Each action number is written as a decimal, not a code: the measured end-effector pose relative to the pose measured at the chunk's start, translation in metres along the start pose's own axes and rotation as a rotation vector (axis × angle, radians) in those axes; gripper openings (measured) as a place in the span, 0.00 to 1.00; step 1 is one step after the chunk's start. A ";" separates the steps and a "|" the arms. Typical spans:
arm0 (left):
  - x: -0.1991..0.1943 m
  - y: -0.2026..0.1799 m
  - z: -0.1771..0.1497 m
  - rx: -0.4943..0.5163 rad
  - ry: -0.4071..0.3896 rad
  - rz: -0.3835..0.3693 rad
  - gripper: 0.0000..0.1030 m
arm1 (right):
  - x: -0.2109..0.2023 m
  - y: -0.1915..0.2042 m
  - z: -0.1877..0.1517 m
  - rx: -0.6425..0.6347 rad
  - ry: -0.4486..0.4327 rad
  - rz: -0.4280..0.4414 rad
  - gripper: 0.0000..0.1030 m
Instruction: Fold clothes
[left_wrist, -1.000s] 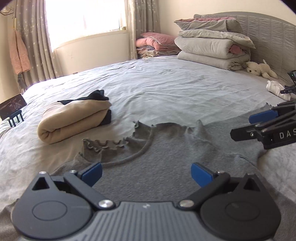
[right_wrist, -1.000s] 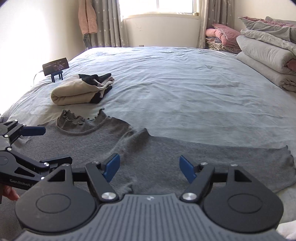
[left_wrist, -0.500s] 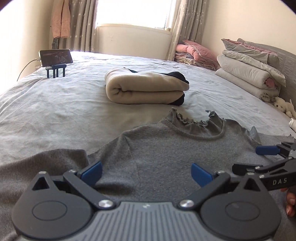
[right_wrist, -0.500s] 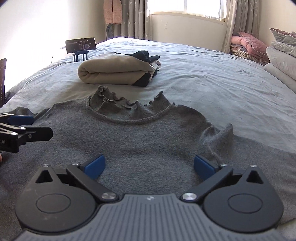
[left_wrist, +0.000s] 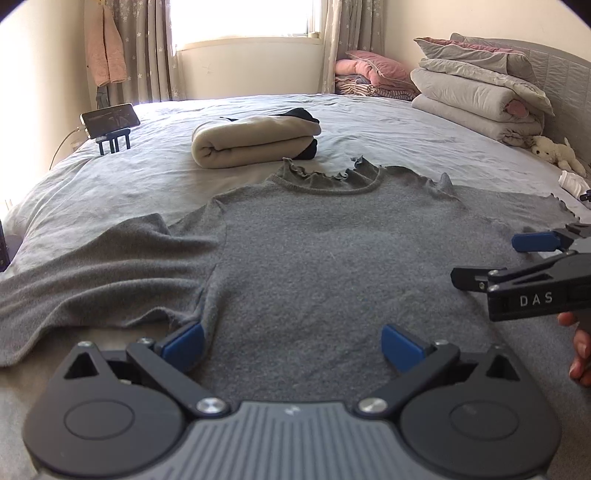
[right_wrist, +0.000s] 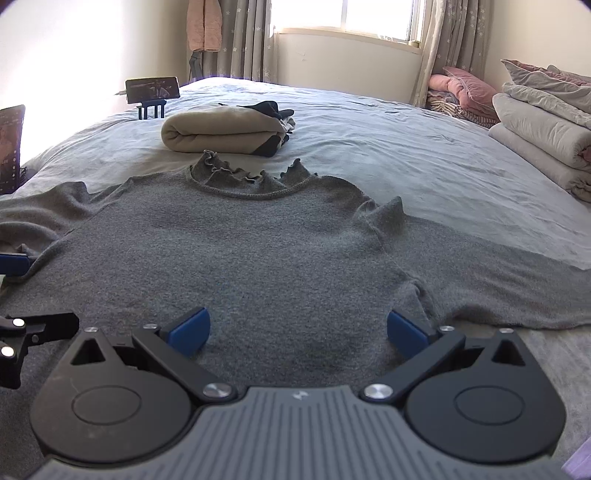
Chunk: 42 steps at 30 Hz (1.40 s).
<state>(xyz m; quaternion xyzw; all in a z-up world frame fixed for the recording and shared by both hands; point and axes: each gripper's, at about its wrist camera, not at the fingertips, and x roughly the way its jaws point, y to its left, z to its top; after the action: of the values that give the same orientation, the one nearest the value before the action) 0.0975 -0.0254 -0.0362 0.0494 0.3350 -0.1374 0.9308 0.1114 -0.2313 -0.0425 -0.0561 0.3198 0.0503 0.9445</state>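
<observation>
A grey knit sweater (left_wrist: 314, 258) with a frilled collar lies flat on the bed, sleeves spread to both sides; the same sweater (right_wrist: 240, 251) fills the right wrist view. My left gripper (left_wrist: 291, 347) hovers open over its lower left body, near the left armpit seam, with nothing between its blue pads. My right gripper (right_wrist: 297, 330) stands wide open over the lower right body, also empty. The right gripper (left_wrist: 517, 258) shows at the right edge of the left wrist view, with fingers of a hand below it. The left gripper (right_wrist: 18, 295) shows at the left edge of the right wrist view.
A folded beige garment (left_wrist: 255, 142) with black cloth on top lies just beyond the collar. A phone on a stand (left_wrist: 110, 122) sits at the bed's far left. Folded quilts (left_wrist: 476, 92), pillows and a plush toy (left_wrist: 557, 153) are at the right headboard.
Both grippers have swung round and down towards the sweater's lower body, so the collar now sits straight ahead. The right gripper's jaws have widened.
</observation>
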 end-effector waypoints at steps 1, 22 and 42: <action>-0.006 -0.002 -0.005 -0.009 0.012 -0.007 1.00 | -0.006 0.002 -0.004 -0.007 0.001 -0.002 1.00; -0.077 -0.026 -0.072 -0.016 -0.008 0.027 1.00 | -0.076 -0.002 -0.064 0.076 0.023 -0.009 1.00; -0.107 -0.047 -0.072 -0.003 0.232 0.086 1.00 | -0.113 -0.018 -0.078 0.048 0.260 0.068 1.00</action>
<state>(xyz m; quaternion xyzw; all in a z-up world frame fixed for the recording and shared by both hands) -0.0390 -0.0328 -0.0235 0.0776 0.4382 -0.0904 0.8910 -0.0225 -0.2669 -0.0337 -0.0285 0.4423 0.0668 0.8939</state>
